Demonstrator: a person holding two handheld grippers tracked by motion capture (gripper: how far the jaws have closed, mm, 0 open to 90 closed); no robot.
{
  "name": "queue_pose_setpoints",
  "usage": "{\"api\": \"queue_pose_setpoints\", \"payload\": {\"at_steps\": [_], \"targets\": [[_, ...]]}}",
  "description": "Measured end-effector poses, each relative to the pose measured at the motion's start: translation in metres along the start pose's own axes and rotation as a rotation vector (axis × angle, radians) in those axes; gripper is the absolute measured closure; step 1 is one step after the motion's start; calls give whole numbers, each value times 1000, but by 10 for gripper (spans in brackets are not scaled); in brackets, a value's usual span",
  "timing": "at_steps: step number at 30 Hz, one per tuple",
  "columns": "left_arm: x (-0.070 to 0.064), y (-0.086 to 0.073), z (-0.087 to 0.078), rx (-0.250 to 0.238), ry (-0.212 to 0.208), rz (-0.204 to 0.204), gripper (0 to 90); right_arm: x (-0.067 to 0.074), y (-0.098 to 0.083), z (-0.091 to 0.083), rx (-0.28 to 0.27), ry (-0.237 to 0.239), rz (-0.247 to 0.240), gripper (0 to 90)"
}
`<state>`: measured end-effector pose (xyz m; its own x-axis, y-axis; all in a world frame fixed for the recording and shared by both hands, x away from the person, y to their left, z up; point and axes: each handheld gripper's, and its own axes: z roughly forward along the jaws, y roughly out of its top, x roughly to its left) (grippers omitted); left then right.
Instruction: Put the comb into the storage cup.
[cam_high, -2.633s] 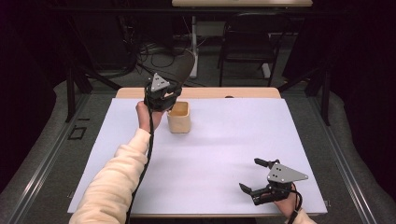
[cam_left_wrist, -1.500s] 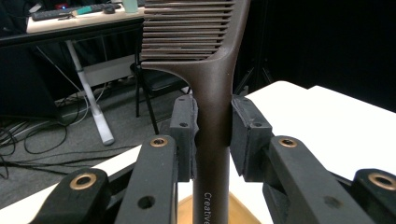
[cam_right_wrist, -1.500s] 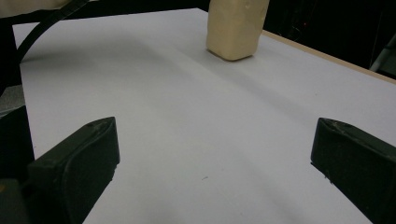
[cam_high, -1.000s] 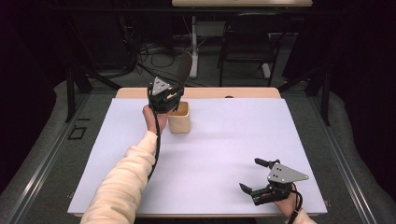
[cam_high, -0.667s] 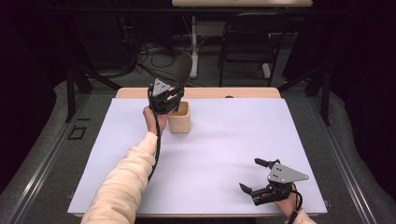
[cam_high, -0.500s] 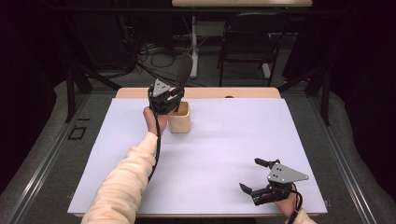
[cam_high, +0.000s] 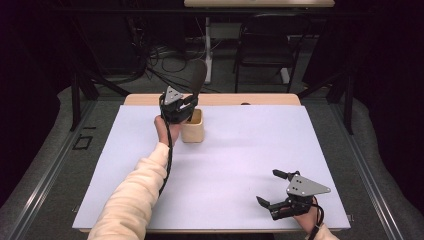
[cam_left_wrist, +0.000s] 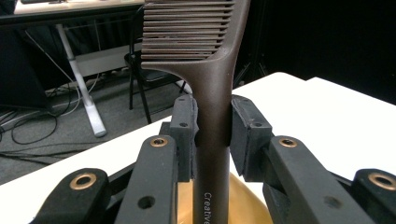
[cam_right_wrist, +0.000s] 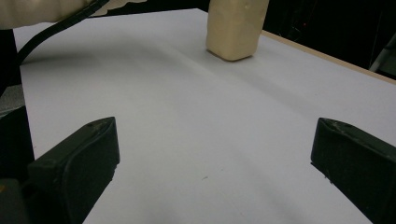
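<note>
A dark brown comb stands upright between the jaws of my left gripper, which is shut on its handle. In the high view this left gripper hovers over a small cream wooden cup at the back left of the white table, and the comb sticks up above it. The cup's inside shows just below the comb handle. My right gripper rests at the front right of the table, jaws wide open and empty. From the right gripper view the cup stands far ahead.
The white table top has a wooden strip along its far edge. A black cable trails down the cream sleeve. A chair and desk legs stand on the floor beyond the table.
The left hand with the comb has shifted slightly toward the cup since the earliest frame. The right gripper has kept still.
</note>
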<state>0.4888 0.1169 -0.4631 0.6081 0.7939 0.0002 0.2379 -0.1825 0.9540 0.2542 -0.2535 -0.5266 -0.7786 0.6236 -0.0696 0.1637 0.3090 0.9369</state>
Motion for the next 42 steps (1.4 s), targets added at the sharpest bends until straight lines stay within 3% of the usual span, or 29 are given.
{"api": "queue_pose_setpoints", "payload": {"at_steps": [22,42], "targets": [[5,-9,0,38,-12,-2,723,0,0,0,1,1,3,7],[7,-15,0,81,-66,17,724,0,0,0,1,0,5,8]]}}
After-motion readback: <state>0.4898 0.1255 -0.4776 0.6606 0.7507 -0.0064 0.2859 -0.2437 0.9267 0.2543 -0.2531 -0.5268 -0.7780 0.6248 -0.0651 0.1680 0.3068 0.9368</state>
